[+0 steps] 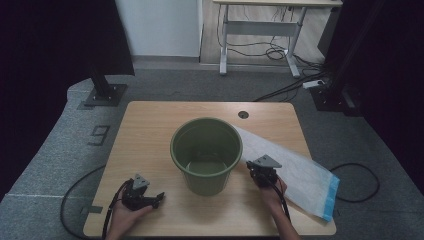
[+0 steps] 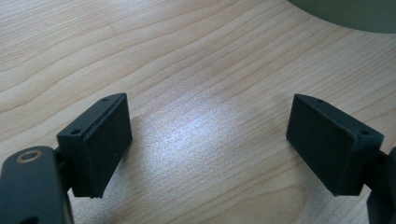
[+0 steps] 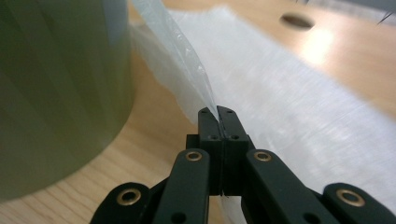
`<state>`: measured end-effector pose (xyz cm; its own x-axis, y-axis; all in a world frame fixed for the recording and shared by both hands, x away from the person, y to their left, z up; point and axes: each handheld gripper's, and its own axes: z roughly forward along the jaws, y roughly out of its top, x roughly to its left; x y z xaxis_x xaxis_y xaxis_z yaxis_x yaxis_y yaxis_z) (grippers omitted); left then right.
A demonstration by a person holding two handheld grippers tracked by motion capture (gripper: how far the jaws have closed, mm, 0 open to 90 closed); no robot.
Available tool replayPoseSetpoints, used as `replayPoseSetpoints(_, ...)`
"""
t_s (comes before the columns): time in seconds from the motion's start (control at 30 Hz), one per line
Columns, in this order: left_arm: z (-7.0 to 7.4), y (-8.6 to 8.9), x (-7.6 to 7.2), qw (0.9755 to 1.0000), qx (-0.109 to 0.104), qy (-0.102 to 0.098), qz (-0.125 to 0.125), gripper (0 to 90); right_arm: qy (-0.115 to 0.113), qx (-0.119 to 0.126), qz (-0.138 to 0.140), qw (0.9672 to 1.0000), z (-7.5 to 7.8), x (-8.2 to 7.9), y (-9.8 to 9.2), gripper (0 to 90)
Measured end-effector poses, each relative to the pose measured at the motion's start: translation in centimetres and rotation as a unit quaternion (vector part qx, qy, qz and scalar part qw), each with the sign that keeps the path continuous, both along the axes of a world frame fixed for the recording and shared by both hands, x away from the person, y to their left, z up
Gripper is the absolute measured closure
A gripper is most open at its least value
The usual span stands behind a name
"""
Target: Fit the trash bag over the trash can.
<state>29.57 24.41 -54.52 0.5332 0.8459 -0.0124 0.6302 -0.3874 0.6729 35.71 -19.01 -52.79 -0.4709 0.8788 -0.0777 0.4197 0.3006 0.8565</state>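
A green plastic bin [image 1: 206,155] stands in the middle of the wooden surface [image 1: 150,125], and everything else sits around it. Just to the bin's right lies a translucent white bag with a blue end [image 1: 300,172], one edge lifted off the surface. The right gripper [image 3: 218,112], close beside the bin's wall, has its jaws pressed together on that raised edge of the bag. To the bin's lower left, the left gripper [image 2: 208,140] rests low over bare wood, jaws spread wide with nothing between them.
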Motion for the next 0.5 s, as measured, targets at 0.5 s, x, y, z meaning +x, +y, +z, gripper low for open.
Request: replayPoseSetpoints(0.5,0.0,0.0,0.0,1.0000,0.000,0.000,0.001,13.9,-0.085,0.099,-0.044,0.9905,8.3,-2.3,-4.4,88.9)
